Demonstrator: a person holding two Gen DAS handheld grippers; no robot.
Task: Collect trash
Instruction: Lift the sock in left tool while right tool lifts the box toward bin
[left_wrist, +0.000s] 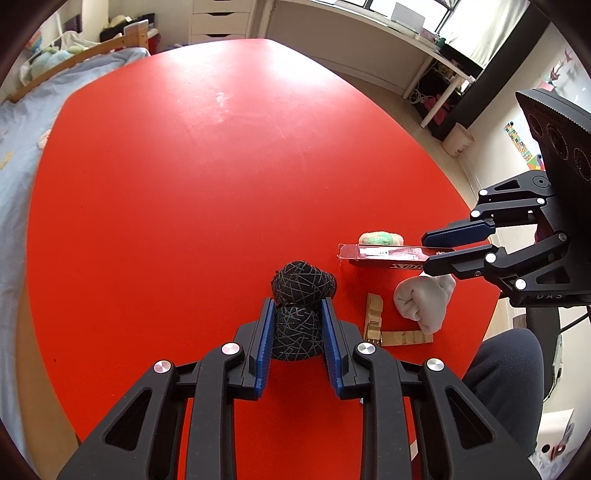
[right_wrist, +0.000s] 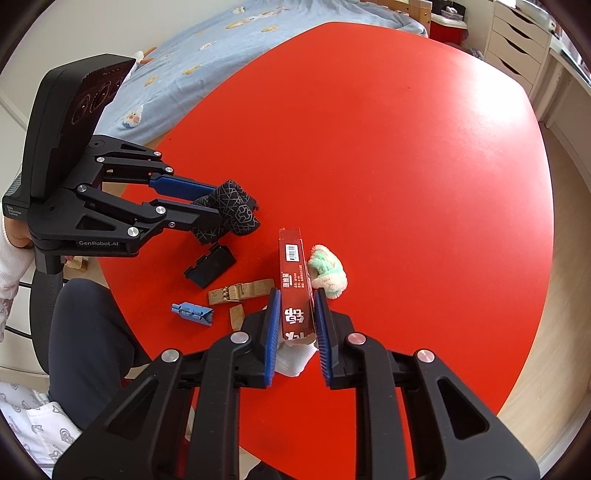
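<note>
My left gripper (left_wrist: 297, 306) is shut on a rolled black sock with thin grey lines (left_wrist: 295, 328), held above the red table (left_wrist: 184, 166); the sock also shows in the right wrist view (right_wrist: 232, 212). My right gripper (right_wrist: 297, 295) is shut on a flat dark red carton (right_wrist: 293, 280) with a barcode, held level over the table; the carton shows in the left wrist view (left_wrist: 384, 254) too. A fluffy green and white ball (right_wrist: 328, 275) lies just right of the carton. A rolled white sock (left_wrist: 421, 299) lies under the right gripper.
Wooden clothespin pieces (right_wrist: 240, 291), a blue clip (right_wrist: 192, 314) and a black plastic part (right_wrist: 210, 269) lie near the table's near edge. A bed with blue cover (right_wrist: 192, 66) is beyond the table. My dark-trousered knee (right_wrist: 88, 343) is below the edge.
</note>
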